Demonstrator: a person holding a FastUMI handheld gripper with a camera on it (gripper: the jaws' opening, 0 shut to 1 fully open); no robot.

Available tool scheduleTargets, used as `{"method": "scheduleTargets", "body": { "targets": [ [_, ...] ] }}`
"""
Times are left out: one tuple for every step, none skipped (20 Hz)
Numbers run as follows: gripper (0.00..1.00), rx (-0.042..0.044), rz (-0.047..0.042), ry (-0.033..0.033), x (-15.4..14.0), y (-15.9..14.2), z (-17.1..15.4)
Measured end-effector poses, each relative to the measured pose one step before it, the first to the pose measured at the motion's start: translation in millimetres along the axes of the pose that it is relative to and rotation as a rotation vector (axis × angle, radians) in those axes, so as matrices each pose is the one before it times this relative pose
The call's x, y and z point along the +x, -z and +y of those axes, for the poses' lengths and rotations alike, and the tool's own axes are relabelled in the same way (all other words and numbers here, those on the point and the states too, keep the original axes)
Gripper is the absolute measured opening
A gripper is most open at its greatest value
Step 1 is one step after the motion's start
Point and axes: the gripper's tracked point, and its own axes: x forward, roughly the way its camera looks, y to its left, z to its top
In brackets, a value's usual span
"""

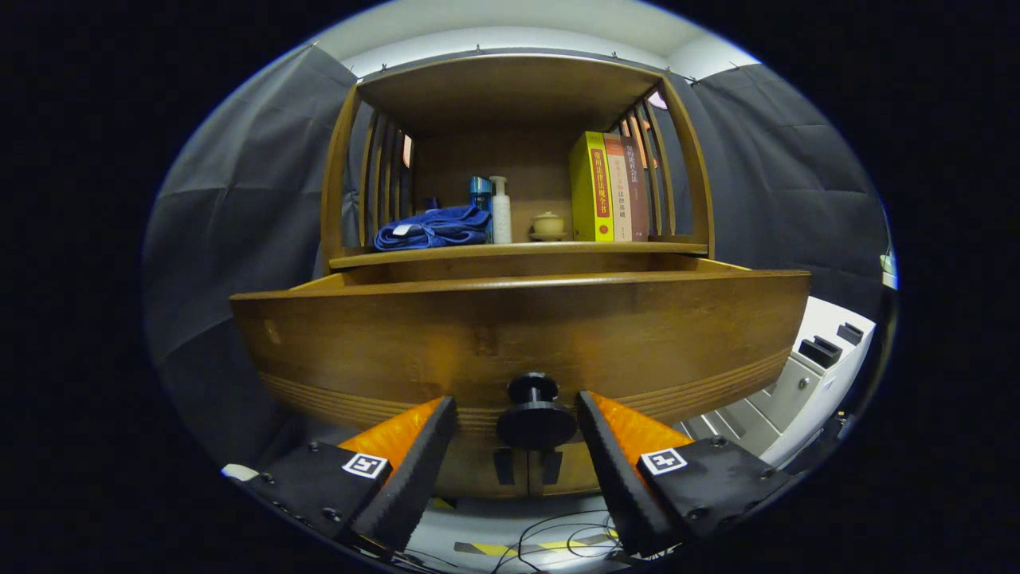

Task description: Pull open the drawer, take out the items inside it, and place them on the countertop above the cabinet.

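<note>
— Where is the drawer [518, 335]?
— Pulled out from under the tabletop [518, 253], its front straight ahead at twelve o'clock.
— And the jaws?
— The gripper [516, 410] has them spread, one on each side of the black knob [534, 410], neither touching it.
— What's on top?
— A blue cloth [434, 227] at eleven o'clock, books [610, 189] at one o'clock.

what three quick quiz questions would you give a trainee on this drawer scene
1. True or false: the drawer is already pulled partly out.
2. Where is the knob relative to the gripper? A) between its open fingers, untouched B) clamped by both fingers C) far beyond them
3. What lies left of the white pump bottle on the countertop?

Key: 1 true; 2 A; 3 a folded blue cloth.
</note>
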Motion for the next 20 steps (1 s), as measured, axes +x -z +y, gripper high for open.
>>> {"method": "scheduleTargets", "body": {
  "targets": [
    [0.99,0.00194,-0.02702,-0.00265,-3.07,-12.99,0.15],
    [1.00,0.00128,-0.03339,-0.00593,-2.97,-17.21,-1.29],
    [1.00,0.00088,-0.03612,-0.01069,-2.56,-22.04,0.63],
    [0.99,-0.00155,-0.03571,-0.00704,-3.15,-25.98,-2.00],
    [0.99,-0.00353,-0.03587,-0.00676,2.66,-29.38,-3.07],
    [0.99,-0.01603,-0.02998,-0.00629,5.80,-32.02,-2.89],
    [0.99,-0.01995,-0.02115,-0.00326,10.64,-28.39,-4.00],
    [0.99,-0.01778,-0.02314,-0.00688,11.87,-28.65,-2.88],
    [0.99,-0.01618,-0.01105,-0.00148,12.38,-24.82,-1.84],
    [0.99,-0.01560,-0.00015,-0.00662,12.54,-19.65,-0.20],
    [0.99,-0.01104,0.00722,-0.02823,11.12,-14.15,3.98],
    [0.99,-0.00302,0.00931,-0.02923,18.20,-9.13,4.44],
    [0.99,0.00406,0.02510,-0.01380,15.81,-3.04,-1.09],
    [0.98,0.00695,0.03716,-0.00864,15.38,5.89,-3.44],
    [0.98,0.00454,0.05537,-0.00852,12.78,9.70,-0.85],
    [0.98,0.00451,0.05727,-0.00673,12.60,11.73,-0.02],
    [0.98,0.00560,0.06650,-0.00657,12.73,14.02,1.43],
    [0.98,0.00519,0.06433,-0.01175,13.11,18.14,2.92],
    [0.99,0.01082,0.06597,0.01236,11.94,16.76,-0.38],
    [0.99,0.00667,0.07363,-0.00457,13.67,24.45,2.35]
  ]
}}
